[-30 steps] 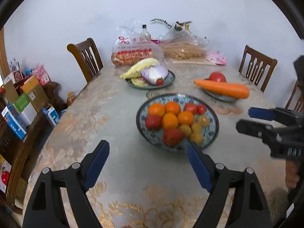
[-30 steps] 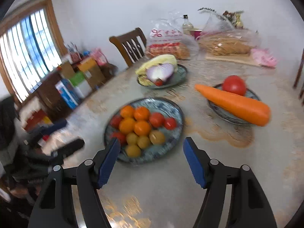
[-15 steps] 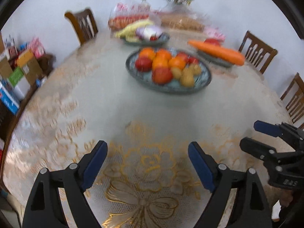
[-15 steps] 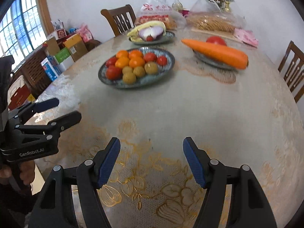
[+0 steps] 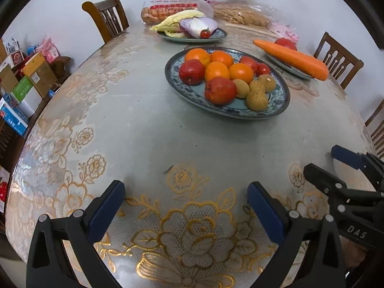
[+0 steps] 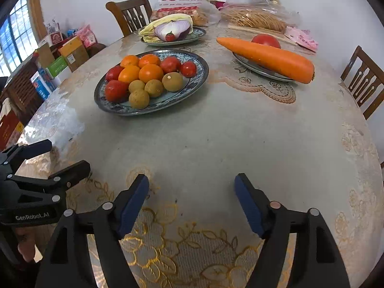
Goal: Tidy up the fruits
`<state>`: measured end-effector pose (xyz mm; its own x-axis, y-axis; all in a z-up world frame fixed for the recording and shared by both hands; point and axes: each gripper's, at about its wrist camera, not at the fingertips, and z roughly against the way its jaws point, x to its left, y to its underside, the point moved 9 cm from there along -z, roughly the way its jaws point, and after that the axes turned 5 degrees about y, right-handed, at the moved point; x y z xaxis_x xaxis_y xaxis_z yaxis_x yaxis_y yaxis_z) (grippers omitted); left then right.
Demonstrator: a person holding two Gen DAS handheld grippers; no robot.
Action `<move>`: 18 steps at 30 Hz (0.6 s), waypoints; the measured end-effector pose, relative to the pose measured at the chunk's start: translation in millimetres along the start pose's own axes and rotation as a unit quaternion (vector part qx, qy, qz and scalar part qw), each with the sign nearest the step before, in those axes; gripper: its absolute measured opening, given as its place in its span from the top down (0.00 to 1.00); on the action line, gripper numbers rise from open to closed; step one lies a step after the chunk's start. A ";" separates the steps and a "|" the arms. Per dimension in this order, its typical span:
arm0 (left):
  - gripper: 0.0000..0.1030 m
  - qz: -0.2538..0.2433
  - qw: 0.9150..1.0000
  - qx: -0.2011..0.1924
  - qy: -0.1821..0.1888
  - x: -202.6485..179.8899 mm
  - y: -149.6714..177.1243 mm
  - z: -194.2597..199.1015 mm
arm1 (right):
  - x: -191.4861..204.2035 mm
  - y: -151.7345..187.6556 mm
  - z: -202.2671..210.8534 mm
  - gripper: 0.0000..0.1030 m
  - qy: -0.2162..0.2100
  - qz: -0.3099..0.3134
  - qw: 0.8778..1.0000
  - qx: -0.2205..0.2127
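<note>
A blue patterned plate [image 5: 182, 88] [image 6: 196, 79] in the middle of the table holds several oranges [image 5: 217, 70] [image 6: 151, 72], red apples [image 5: 220, 90] [image 6: 116, 90], small tomatoes [image 6: 188, 69] and brownish round fruits [image 5: 257, 100] [image 6: 139, 99]. My left gripper [image 5: 186, 192] is open and empty, low over the near table edge, well short of the plate. My right gripper [image 6: 192, 184] is open and empty, also near the front edge. Each gripper shows in the other's view, the right one at the right side [image 5: 331, 165], the left one at the left side [image 6: 57, 154].
A metal plate [image 6: 261, 70] with a big carrot [image 6: 266, 57] and a tomato [image 6: 266, 40] stands at the right. A far plate [image 6: 196, 34] holds cabbage, onion and a cherry tomato. Bags of food lie at the back. Chairs [image 5: 105, 16] ring the table; boxes [image 5: 26, 81] are stacked at the left.
Both grippers have pulled back from the fruit plate toward the near table edge. The plate looks farther away now. Both stay open and empty.
</note>
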<state>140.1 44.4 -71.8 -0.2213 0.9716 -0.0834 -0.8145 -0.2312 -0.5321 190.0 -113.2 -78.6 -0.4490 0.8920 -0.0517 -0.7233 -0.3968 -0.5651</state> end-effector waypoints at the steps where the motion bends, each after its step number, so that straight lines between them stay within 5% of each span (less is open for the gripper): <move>1: 0.00 -0.003 1.000 -0.008 0.002 -1.6 -0.6 0.3 | 0.1 -1.0 -1.1 0.23 0.005 0.000 1.000 -0.002; 7: 0.00 -0.002 1.000 -0.029 0.003 -3.3 -2.9 1.2 | -1.0 -2.9 -4.2 0.13 0.016 -0.002 1.000 -0.010; 18: 0.00 -0.001 1.000 -0.028 0.001 -3.0 -2.9 0.5 | -2.2 -4.0 -5.2 0.12 0.020 -0.003 1.000 -0.013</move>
<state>142.9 42.0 -69.5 -0.2190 0.9720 -0.0850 -0.7832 -0.2271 -0.5789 196.7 -112.4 -80.5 -0.4229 0.9025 -0.0812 -0.7120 -0.3864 -0.5863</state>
